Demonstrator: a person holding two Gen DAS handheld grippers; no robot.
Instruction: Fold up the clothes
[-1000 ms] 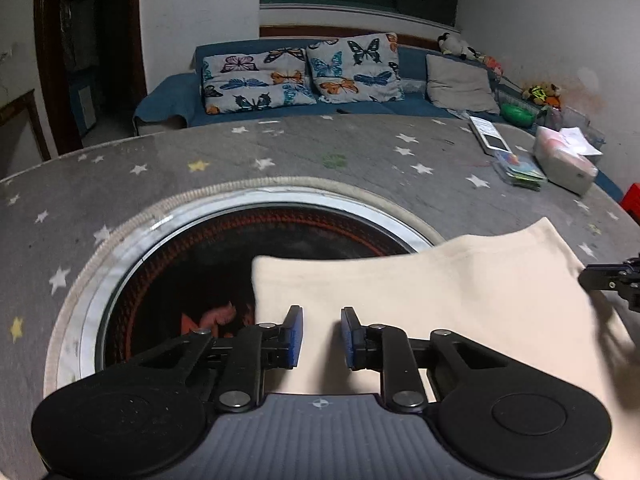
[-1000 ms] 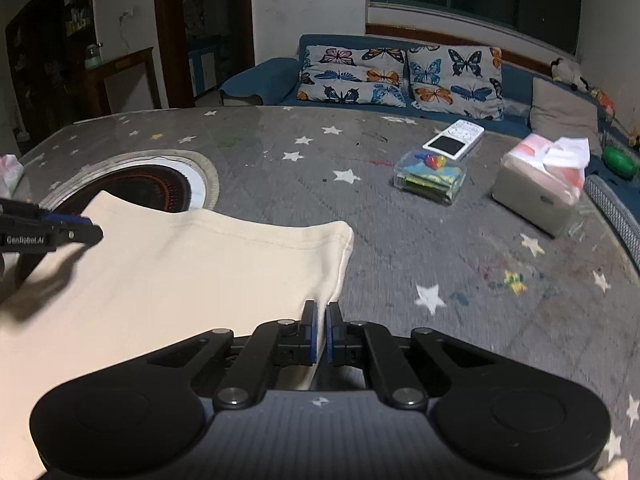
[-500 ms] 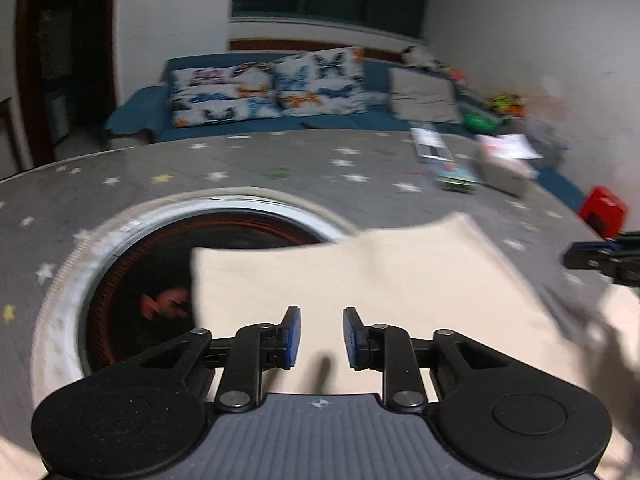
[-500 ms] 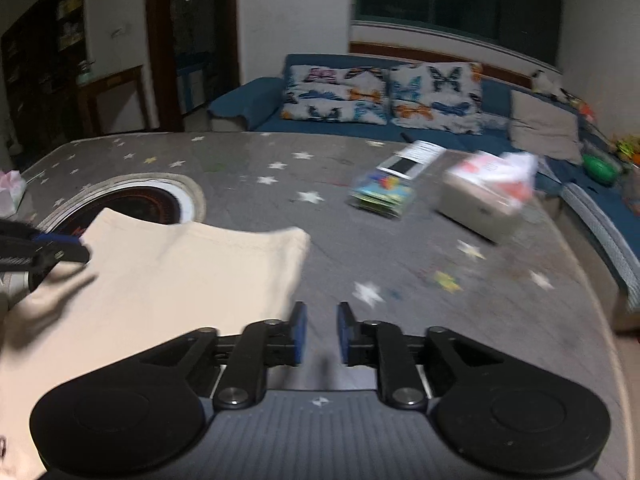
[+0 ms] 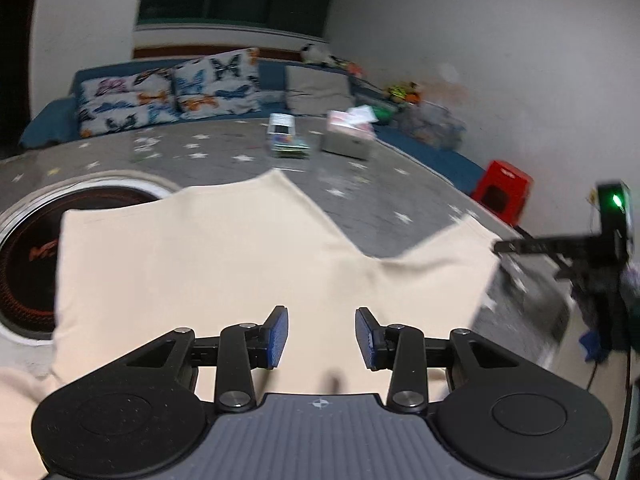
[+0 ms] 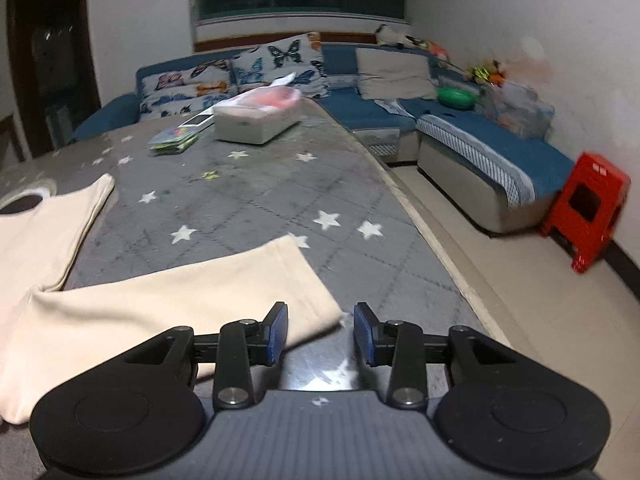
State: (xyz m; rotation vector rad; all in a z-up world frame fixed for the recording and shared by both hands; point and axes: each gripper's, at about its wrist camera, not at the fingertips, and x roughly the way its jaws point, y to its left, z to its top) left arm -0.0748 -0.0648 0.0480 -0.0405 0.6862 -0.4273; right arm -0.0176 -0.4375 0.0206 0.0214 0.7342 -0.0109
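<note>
A cream garment (image 5: 208,264) lies flat on the grey star-patterned table (image 5: 380,200). In the left wrist view my left gripper (image 5: 321,336) is open and empty above its near part. The right gripper's body shows at the far right of that view (image 5: 600,248), beside the garment's sleeve (image 5: 448,256). In the right wrist view my right gripper (image 6: 320,334) is open and empty, with the sleeve's cuff end (image 6: 280,292) just ahead of its left finger. The garment's body (image 6: 44,232) lies to the left.
A round dark inset with a metal ring (image 5: 28,248) sits in the table at left. A tissue box (image 6: 256,118), a phone (image 6: 196,120) and a colourful packet (image 6: 174,140) lie at the table's far side. A blue sofa (image 6: 480,148) and a red stool (image 6: 584,212) stand to the right.
Both grippers have opened wider and let go of the garment. Both have swung to the right; the right gripper now hangs over the sleeve's end near the table's right edge.
</note>
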